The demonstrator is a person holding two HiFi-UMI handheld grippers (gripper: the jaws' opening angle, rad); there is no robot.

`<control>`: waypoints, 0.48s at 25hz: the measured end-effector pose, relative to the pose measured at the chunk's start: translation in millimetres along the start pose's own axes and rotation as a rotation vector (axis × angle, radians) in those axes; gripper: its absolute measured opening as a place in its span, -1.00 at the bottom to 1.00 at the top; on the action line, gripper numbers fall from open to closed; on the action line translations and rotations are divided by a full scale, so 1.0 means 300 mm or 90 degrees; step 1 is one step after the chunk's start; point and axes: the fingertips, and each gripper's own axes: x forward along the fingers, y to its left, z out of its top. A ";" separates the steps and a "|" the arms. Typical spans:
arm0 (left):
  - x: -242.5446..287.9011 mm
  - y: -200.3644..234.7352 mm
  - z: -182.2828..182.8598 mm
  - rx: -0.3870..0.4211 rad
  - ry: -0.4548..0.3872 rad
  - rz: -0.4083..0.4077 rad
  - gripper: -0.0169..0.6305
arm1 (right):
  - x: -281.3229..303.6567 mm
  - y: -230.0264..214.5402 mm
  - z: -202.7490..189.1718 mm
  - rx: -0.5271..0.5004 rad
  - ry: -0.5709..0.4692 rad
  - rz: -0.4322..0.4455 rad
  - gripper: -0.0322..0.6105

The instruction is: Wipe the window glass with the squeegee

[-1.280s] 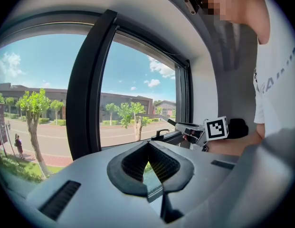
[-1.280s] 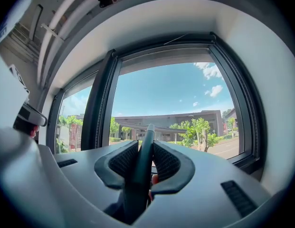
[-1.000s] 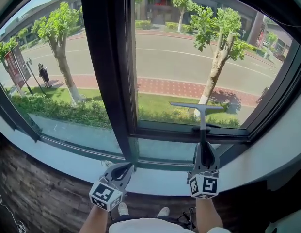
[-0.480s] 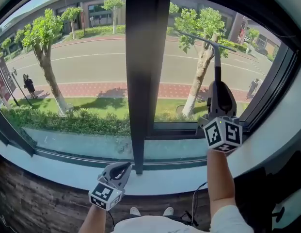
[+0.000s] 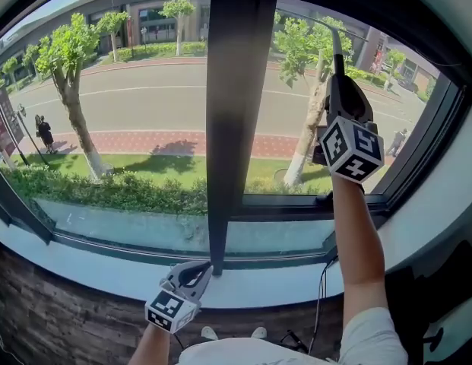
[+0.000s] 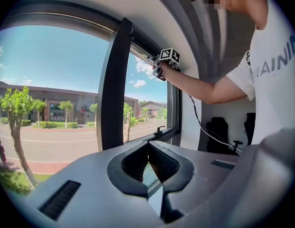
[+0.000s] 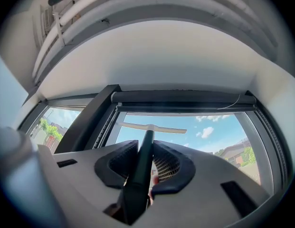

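The squeegee's dark handle (image 5: 337,55) rises out of my right gripper (image 5: 339,84), which is shut on it and held high in front of the right window pane (image 5: 289,120). Its thin blade (image 5: 305,17) lies across the top of that glass. In the right gripper view the handle (image 7: 142,167) runs between the jaws of the right gripper (image 7: 146,147), and the blade (image 7: 149,127) sits just under the upper frame. My left gripper (image 5: 201,268) hangs low by the sill, shut and holding nothing. In its own view the left gripper (image 6: 148,147) points toward the window.
A wide dark mullion (image 5: 232,112) splits the window into a left pane (image 5: 121,105) and the right one. A window handle (image 5: 324,197) sits on the lower frame. The white sill (image 5: 281,280) runs below. A cable (image 5: 321,280) hangs under the right arm.
My right gripper has lifted the squeegee from low on the right pane to its top edge. The left gripper has stayed low by the sill.
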 end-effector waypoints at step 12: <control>0.028 -0.024 0.075 -0.007 -0.040 0.012 -0.90 | -0.086 0.043 -0.134 -0.072 0.039 -0.003 -0.59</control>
